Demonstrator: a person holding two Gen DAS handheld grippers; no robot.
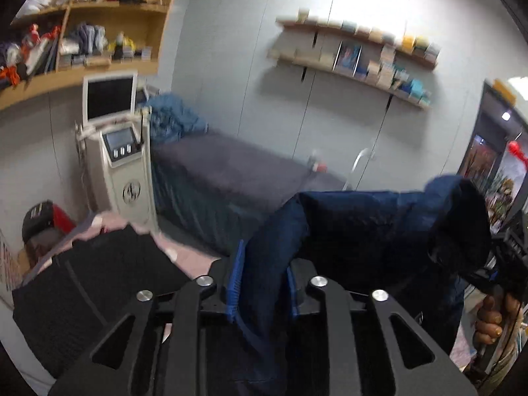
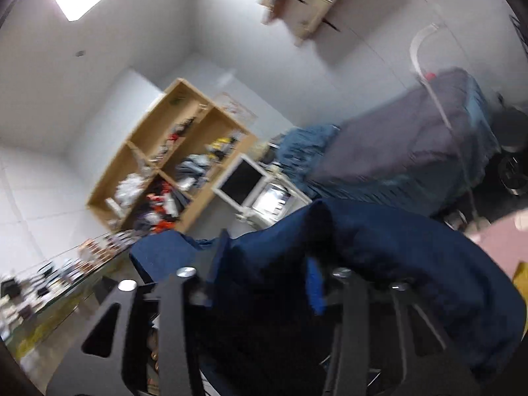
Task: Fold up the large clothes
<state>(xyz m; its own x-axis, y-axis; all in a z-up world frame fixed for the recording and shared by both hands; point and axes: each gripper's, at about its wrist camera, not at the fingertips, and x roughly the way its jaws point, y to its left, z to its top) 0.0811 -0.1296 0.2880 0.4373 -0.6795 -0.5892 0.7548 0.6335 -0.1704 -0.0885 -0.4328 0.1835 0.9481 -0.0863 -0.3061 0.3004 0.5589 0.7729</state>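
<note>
Left wrist view: left claw parted, blue pads apart, a fold of the navy jacket hanging between them; whether the pads still press the cloth cannot be told; jacket stretched rightward, raised above the pink-covered bed, toward the right claw, seen only as a dark frame at the right edge with a hand on its handle; black garment spread flat on the pink cover at the left; beyond, a white machine with a screen, a grey treatment bed, a wooden wall shelf and a wooden cabinet crammed with clothes.

Right wrist view, tilted and blurred: right claw with fingers spread, navy jacket bunched between and over them; grip cannot be told, one blue pad showing against the cloth; behind, cabinet, machine and grey bed.
</note>
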